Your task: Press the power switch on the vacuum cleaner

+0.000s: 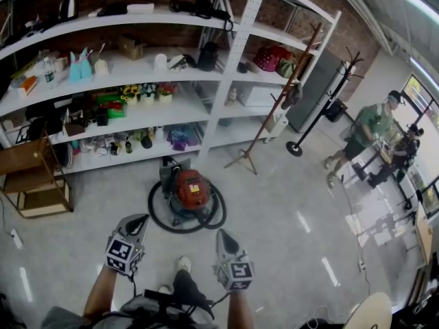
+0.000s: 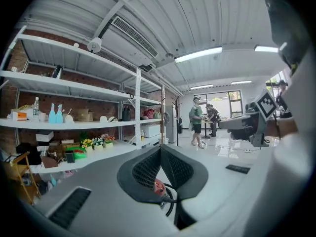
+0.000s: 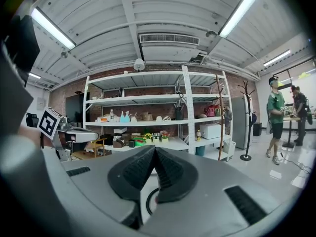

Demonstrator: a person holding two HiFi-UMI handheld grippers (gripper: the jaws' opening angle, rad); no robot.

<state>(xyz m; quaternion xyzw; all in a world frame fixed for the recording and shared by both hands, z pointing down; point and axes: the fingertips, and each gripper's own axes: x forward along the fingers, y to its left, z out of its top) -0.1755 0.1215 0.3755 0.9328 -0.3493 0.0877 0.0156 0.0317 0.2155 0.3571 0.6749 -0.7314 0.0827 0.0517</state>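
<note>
A red and grey vacuum cleaner [image 1: 188,190] stands on the floor in front of the shelves, its black hose [image 1: 214,221] coiled around it. A sliver of its red body [image 2: 158,185] shows between the left jaws. My left gripper [image 1: 140,219] and right gripper [image 1: 223,236] are held side by side, well short of the vacuum, both pointing toward it. Both are shut with nothing between the pads. In the right gripper view, the vacuum is mostly hidden behind the jaws; only a bit of hose [image 3: 147,206] shows.
White shelving [image 1: 158,67] full of small items runs along the brick wall behind the vacuum. A wooden step stool [image 1: 31,180] stands at left, two coat stands [image 1: 271,112] at right. Two people [image 1: 370,132] stand by a table at the far right. Cables lie on the floor.
</note>
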